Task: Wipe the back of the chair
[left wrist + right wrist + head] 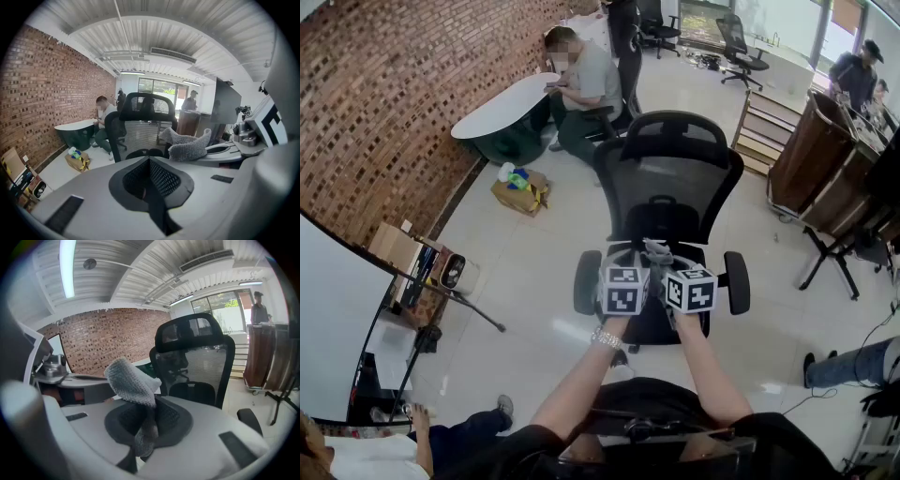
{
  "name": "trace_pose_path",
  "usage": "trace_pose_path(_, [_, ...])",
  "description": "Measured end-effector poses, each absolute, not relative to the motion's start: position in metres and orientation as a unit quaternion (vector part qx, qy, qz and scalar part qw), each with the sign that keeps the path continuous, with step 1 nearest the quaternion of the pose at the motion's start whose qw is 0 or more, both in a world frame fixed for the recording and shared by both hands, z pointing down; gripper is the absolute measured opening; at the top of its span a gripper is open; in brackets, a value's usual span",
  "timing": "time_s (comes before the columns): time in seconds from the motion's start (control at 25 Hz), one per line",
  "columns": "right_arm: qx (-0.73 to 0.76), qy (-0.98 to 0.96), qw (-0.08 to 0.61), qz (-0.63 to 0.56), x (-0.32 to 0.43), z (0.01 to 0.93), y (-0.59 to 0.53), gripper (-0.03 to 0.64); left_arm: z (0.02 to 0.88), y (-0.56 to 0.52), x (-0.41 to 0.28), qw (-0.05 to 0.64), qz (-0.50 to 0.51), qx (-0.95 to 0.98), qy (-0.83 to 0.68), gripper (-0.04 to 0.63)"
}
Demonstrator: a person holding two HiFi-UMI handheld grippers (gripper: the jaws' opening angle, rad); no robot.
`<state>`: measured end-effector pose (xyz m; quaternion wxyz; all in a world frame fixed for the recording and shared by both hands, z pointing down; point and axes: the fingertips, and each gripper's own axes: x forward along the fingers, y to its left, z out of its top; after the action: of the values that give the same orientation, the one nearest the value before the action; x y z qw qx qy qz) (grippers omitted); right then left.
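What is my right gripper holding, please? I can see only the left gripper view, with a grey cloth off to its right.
Observer: The right gripper is shut on that cloth; one end stands up above it.
Operator: Thank you. Is the cloth touching the chair?
Observer: No. In the right gripper view the chair's mesh back stands apart, beyond the cloth.
Operator: And where are my grippers?
Observer: In the head view the left gripper and the right one show side by side over the seat, between the armrests.
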<state>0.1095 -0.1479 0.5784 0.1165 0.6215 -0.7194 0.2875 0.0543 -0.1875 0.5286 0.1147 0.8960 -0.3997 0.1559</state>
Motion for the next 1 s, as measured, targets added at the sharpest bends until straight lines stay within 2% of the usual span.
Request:
trace_pose_path(0.2, [0.620, -0.723, 0.127, 0.277, 0.094, 0.578, -0.169, 0.028, 0.545, -0.208, 0.055, 0.128, 0.165, 0.895, -0.395, 0.003])
trace_pose_path(0.4, [0.638, -0.709, 0.132, 0.271, 0.130, 0.566, -0.205, 0.028, 0.541, -0.225, 0.055, 0.135, 0.162, 0.893, -0.399, 0.004])
trace_pose_path(0.8, [0.615, -0.762, 0.109, 0.170, 0.138, 0.451, -0.364, 0.028, 0.526, -0.240, 0.004, 0.137, 0.149, 0.859, -0.470, 0.003])
trace_pose_path(1.0, [0.616, -0.759, 0.126, 0.169, 0.143, 0.448, -0.426, 0.028, 0.514, -0.251, -0.020, 0.131, 0.136, 0.841, -0.507, 0.004])
